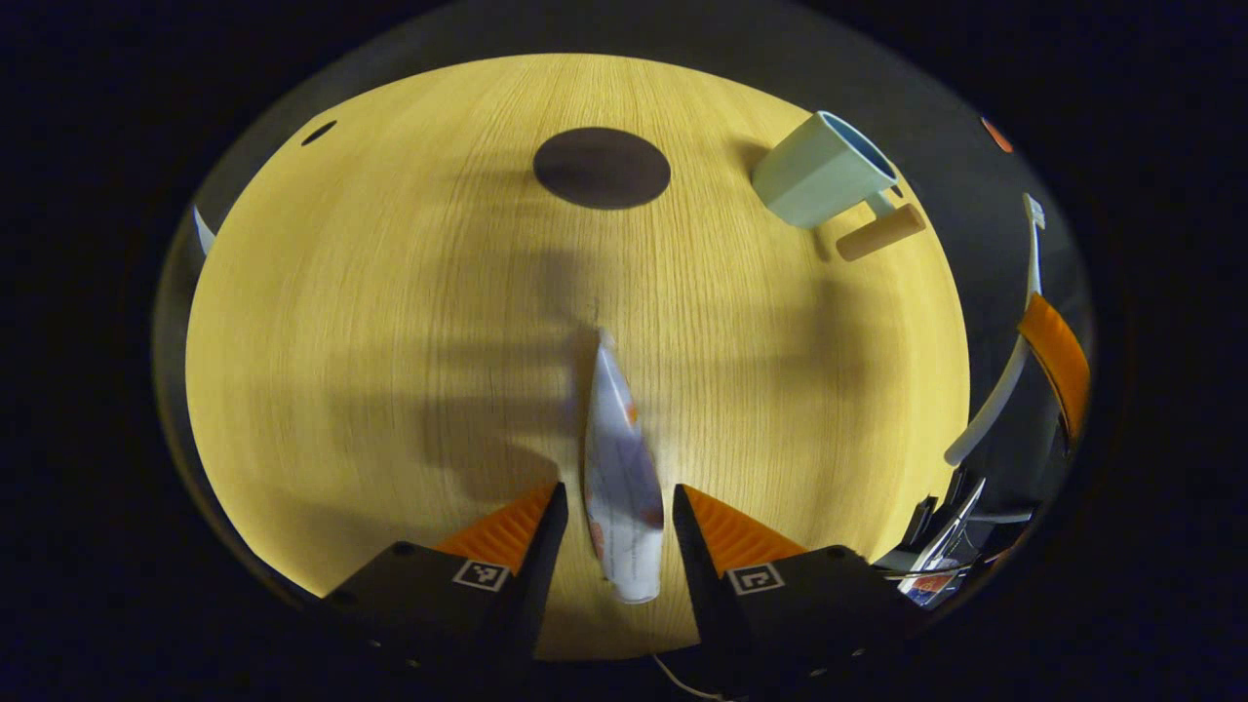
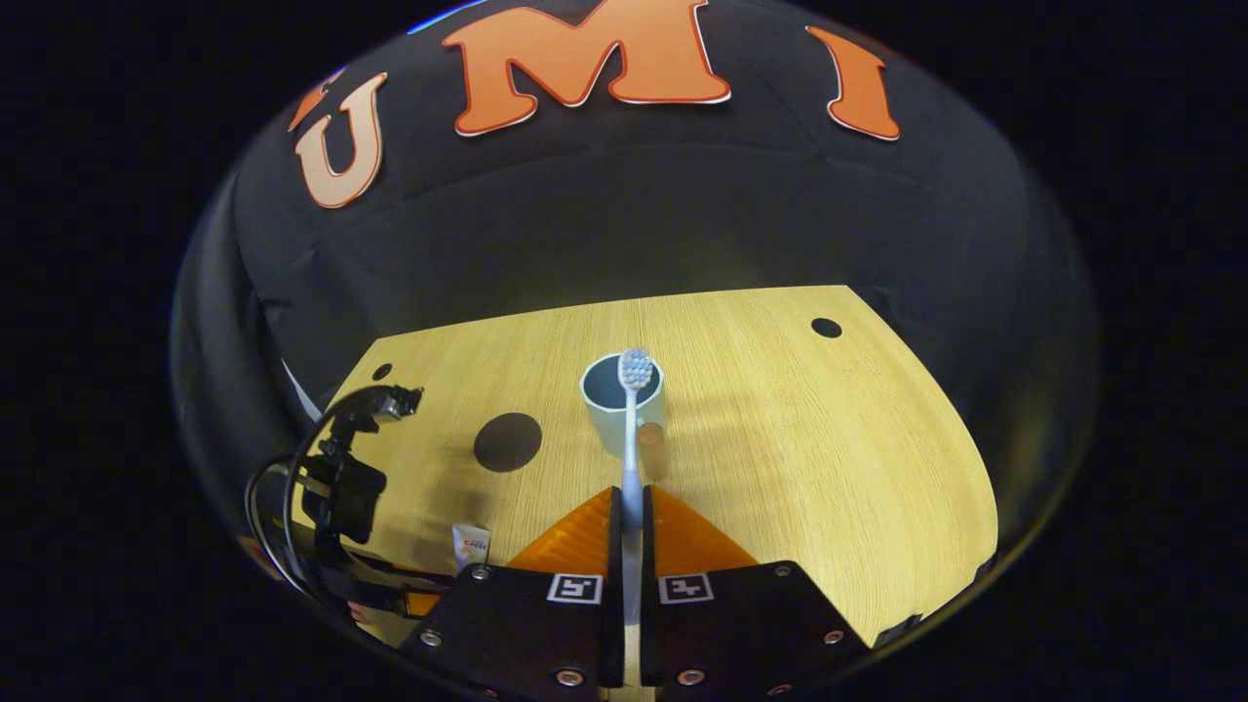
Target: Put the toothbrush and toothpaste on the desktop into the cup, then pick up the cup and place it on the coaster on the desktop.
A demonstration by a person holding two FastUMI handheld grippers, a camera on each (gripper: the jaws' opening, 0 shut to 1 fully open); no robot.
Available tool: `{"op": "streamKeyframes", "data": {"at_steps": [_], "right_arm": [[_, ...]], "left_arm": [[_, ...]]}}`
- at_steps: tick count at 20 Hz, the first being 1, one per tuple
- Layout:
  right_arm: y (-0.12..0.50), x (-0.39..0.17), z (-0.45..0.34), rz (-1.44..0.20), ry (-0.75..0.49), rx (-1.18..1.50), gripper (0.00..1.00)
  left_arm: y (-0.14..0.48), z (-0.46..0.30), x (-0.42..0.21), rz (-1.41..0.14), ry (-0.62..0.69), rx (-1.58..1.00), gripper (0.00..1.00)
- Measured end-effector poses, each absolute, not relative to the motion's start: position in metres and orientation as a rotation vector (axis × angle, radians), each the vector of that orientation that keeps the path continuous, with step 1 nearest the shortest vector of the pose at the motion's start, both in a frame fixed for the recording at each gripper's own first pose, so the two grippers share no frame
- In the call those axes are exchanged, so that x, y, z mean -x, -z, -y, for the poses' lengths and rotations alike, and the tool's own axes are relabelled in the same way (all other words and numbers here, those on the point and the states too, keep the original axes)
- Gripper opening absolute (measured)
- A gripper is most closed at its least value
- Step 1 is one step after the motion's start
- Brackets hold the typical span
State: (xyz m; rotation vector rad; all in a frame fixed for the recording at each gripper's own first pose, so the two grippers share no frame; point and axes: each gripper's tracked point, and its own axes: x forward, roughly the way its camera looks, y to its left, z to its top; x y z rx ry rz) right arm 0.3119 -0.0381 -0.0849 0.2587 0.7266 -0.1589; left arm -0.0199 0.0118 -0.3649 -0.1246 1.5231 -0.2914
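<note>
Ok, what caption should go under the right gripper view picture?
Right gripper shut on a toothbrush, its bristles raised before the cup on the wooden desktop.

Pale wood-grain desktop (image 2: 829, 468) — lit warm from above, soft shadows across the grain. Small dark round holes (image 2: 826, 328) near its far corners. Black cloth wall (image 2: 682, 214) behind — creased.

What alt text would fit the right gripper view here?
The right gripper holds a toothbrush by its handle between its fingers, bristle head up, in front of the cup on the wooden desktop. A dark round coaster lies to the cup's left.
</note>
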Motion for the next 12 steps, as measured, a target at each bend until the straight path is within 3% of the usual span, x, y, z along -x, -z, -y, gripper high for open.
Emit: {"op": "streamKeyframes", "data": {"at_steps": [1, 2, 5, 8, 12], "right_arm": [[0.081, -0.314, 0.04, -0.717, 0.161, -0.259, 0.07], [0.078, -0.316, 0.041, -0.709, 0.164, -0.257, 0.07], [0.068, -0.328, 0.041, -0.685, 0.145, -0.242, 0.07], [0.057, -0.344, 0.041, -0.645, 0.122, -0.248, 0.07], [0.047, -0.376, 0.044, -0.574, 0.066, -0.24, 0.07]], "left_arm": [[0.368, -0.009, 0.025, -1.533, 0.291, 0.127, 0.6], [0.372, -0.01, 0.026, -1.538, 0.286, 0.124, 0.47], [0.37, -0.013, 0.024, -1.542, 0.272, 0.126, 0.45], [0.375, -0.015, 0.024, -1.535, 0.28, 0.112, 0.17], [0.368, -0.021, 0.026, -1.514, 0.268, 0.145, 0.13]]}}
